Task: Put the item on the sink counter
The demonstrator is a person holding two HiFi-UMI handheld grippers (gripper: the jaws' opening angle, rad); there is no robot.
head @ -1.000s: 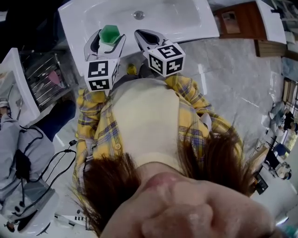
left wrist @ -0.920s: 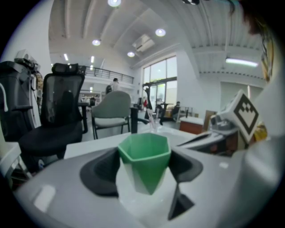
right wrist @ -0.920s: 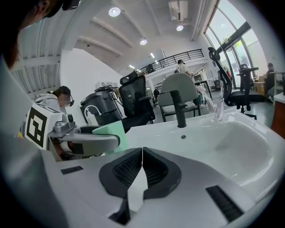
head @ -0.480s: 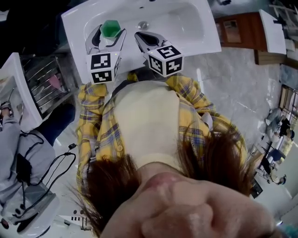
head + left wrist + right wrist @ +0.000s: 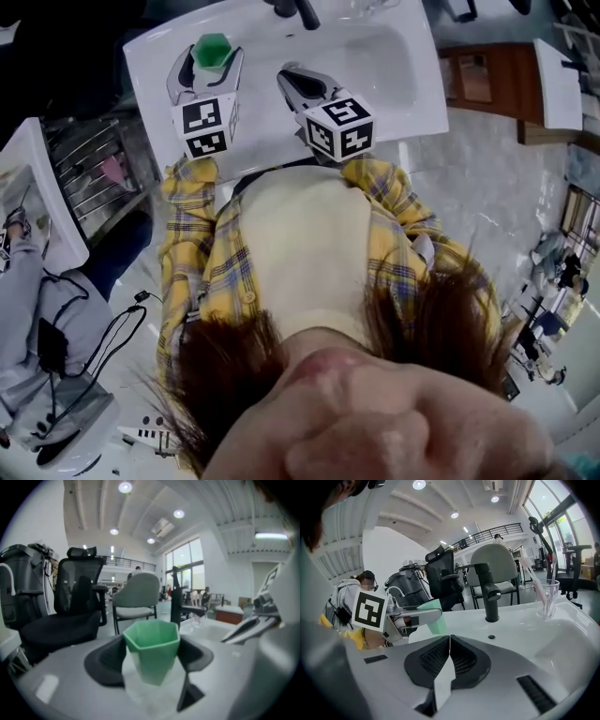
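My left tool (image 5: 208, 67) gripped the green cup (image 5: 151, 648) and had carried it further over the sink worktop (image 5: 155, 70), now left of the faucet (image 5: 490, 595). My right tool (image 5: 449, 656), jaws pressed together and empty, sat nearer the faucet. Set-down looked next.

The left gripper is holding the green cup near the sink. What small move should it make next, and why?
Probably lower the left gripper straight down until the green cup rests on the sink counter. Its jaws grip the cup, which in the right gripper view seems to hang above the white top, left of the faucet. The right gripper is shut and empty.
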